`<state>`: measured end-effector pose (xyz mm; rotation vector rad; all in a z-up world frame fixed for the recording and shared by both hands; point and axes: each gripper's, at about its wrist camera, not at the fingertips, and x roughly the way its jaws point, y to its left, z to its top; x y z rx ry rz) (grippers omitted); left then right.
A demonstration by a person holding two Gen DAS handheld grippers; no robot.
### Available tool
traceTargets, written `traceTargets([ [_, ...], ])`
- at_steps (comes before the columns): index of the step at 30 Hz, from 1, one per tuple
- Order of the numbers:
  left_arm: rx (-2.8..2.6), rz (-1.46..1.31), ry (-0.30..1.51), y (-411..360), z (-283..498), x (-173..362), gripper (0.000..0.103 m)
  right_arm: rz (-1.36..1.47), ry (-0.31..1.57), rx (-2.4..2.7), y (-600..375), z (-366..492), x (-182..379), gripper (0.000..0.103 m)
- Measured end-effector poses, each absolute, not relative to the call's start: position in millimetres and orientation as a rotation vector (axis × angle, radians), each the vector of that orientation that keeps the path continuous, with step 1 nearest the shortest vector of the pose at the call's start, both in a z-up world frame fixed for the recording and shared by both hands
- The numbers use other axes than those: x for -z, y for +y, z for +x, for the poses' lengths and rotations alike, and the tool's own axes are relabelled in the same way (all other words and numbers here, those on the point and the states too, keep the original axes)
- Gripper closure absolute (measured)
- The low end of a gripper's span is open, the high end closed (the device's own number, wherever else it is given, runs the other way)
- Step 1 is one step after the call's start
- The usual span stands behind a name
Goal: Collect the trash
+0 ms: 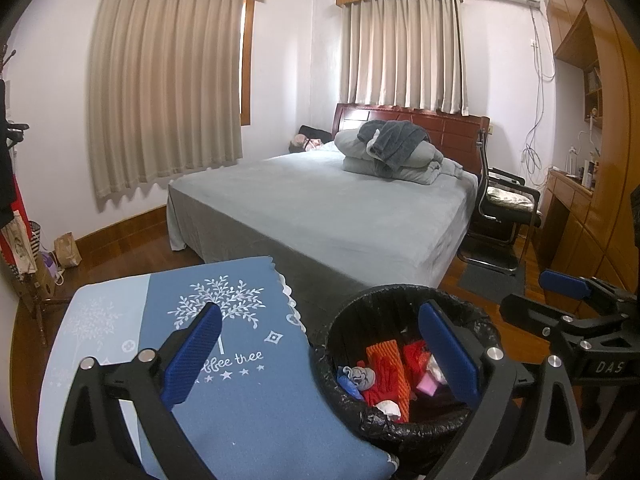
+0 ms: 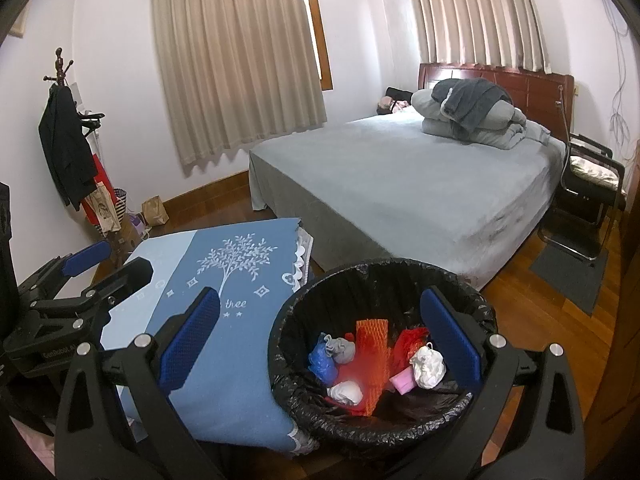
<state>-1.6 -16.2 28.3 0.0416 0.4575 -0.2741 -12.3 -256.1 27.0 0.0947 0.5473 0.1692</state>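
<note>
A round bin with a black liner (image 1: 356, 308) (image 2: 400, 268) stands on the wooden floor beside a small table under a blue cloth (image 1: 248, 400) (image 2: 224, 280). Inside lie several pieces of trash: orange foam netting (image 1: 390, 364) (image 2: 370, 364), red wrapping (image 1: 414, 356) (image 2: 412, 340), white crumpled paper (image 2: 428, 366), a grey wad (image 1: 362, 376) (image 2: 344, 348), a blue scrap (image 2: 322, 358) and a pink piece (image 1: 428, 384) (image 2: 402, 382). My left gripper (image 1: 320, 360) hangs open over the table edge and bin, holding nothing. My right gripper (image 2: 320, 346) is open above the bin, also holding nothing.
A bed with a grey-blue cover (image 1: 340, 208) (image 2: 420, 188) fills the room behind the bin, folded bedding at its head. A black chair (image 1: 504, 208) and a wooden cabinet (image 1: 592, 184) stand right. A coat rack (image 2: 64, 128) and paper bag (image 2: 155, 210) are left.
</note>
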Motion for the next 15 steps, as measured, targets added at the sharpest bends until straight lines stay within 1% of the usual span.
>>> traceTargets([
  [15, 0.274, 0.040, 0.459, -16.3, -1.5, -29.0, 0.006, 0.095, 0.548, -0.169, -255.8, -11.7, -28.6, 0.005],
])
